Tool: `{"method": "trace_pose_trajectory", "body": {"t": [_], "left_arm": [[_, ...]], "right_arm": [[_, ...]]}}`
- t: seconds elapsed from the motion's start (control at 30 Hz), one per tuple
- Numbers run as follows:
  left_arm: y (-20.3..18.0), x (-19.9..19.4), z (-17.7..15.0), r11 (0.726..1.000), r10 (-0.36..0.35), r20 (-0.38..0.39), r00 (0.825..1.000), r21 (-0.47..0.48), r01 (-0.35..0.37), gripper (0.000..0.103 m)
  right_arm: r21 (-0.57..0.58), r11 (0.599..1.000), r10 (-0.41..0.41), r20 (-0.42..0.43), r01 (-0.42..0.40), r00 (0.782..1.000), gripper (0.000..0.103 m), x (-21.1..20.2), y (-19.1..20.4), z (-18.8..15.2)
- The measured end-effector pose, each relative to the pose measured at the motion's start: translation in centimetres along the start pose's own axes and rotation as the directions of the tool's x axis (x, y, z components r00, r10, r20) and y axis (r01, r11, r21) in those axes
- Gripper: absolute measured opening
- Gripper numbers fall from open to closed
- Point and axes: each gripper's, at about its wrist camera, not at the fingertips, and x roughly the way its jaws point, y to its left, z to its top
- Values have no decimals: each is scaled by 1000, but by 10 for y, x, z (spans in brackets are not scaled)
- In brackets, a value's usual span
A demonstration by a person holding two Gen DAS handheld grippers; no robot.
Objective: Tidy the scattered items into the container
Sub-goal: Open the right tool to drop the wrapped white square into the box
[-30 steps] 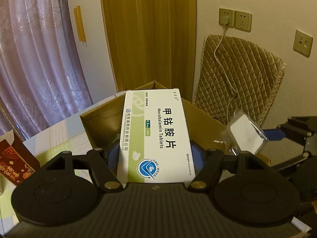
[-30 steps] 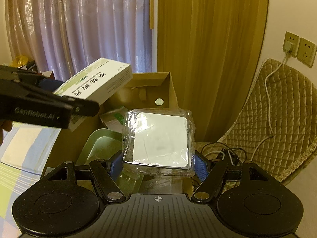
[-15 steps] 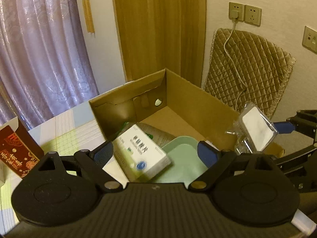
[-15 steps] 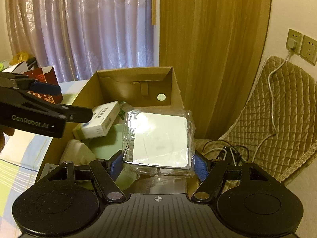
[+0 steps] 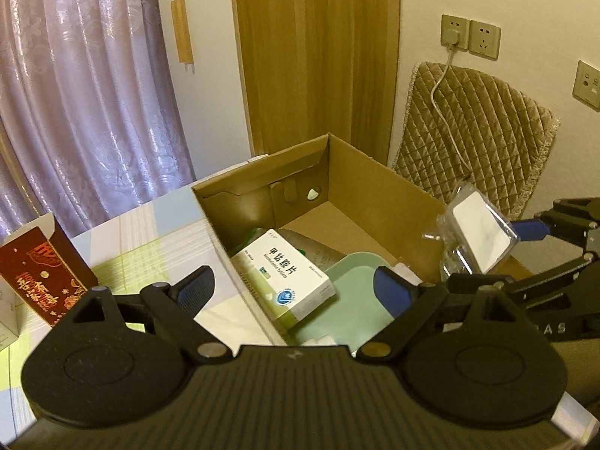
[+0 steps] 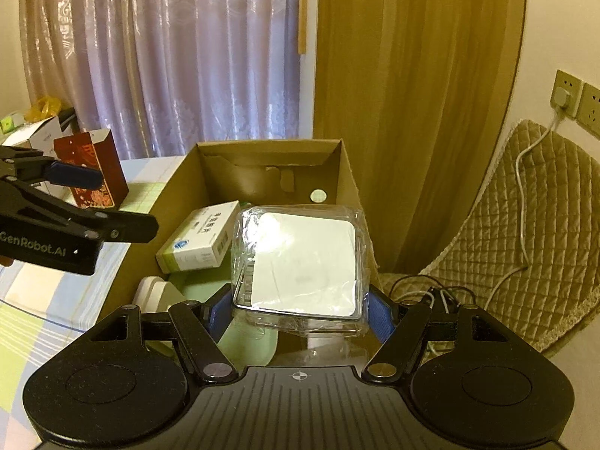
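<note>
Cardboard box (image 5: 378,191) just ahead of both grippers, top open. White pill box (image 5: 283,273) inside, lying on a green tray (image 5: 348,300). Left gripper (image 5: 292,288) spread wide, holding nothing, above the near box wall. Right gripper (image 6: 298,311) squeezed on a clear-wrapped white pack (image 6: 303,262), above the box. Red carton (image 5: 41,273) off to the left.

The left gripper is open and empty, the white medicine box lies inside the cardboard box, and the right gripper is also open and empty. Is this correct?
Not quite. The right gripper is shut on the plastic-wrapped white square item, as the right wrist view shows. The rest holds: the left gripper is open and empty, and the white medicine box lies inside the cardboard box.
</note>
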Motion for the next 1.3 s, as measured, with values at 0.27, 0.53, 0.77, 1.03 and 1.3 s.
{"method": "trace_pose_trajectory", "body": {"t": [0.27,0.53,0.77,1.03,1.3], "left_arm": [[11,-8,-2,1000,14,-2,1000,-7,-14,89],[21,-10,-8,1000,24,-14,1000,-17,-24,89],[28,-11,-13,999,28,-20,999,-27,-29,89],[36,-12,-19,999,31,-22,999,-44,-32,89],[38,-14,-22,998,41,-24,999,-49,-42,89]], "right_arm": [[-22,1000,1,14,-1,1000,74,5,5,6],[-38,999,9,30,-8,1000,74,13,11,13],[-51,999,11,34,-9,999,74,23,14,16],[-58,998,19,47,-16,999,74,31,17,23],[-60,998,25,45,-22,999,74,34,19,28]]}}
